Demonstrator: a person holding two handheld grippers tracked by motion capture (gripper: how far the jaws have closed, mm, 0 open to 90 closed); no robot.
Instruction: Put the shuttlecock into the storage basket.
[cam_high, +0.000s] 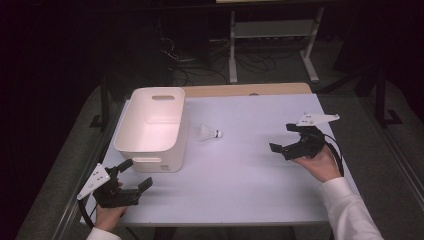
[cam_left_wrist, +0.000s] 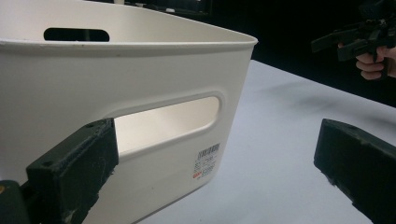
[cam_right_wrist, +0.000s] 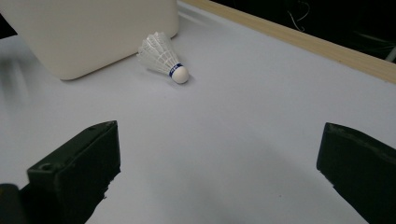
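Still at the start: a shuttlecock (cam_high: 210, 133) lies untouched on the white table (cam_high: 250, 175), beside the open white bin (cam_high: 150, 150).

The right gripper (cam_high: 287, 137) points at the shuttlecock from well apart, jaws spread wide and empty; the shuttlecock lies ahead of it, cork end towards it. The left gripper (cam_high: 135, 175), equally wide and empty, sits just short of the bin's near wall. Judging by this, reaching, grasping and binning all remain.

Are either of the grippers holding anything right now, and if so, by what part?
Nothing is held. The left gripper and right gripper both have their jaws open and empty; the white feathered shuttlecock lies untouched on the table beside the white plastic bin.
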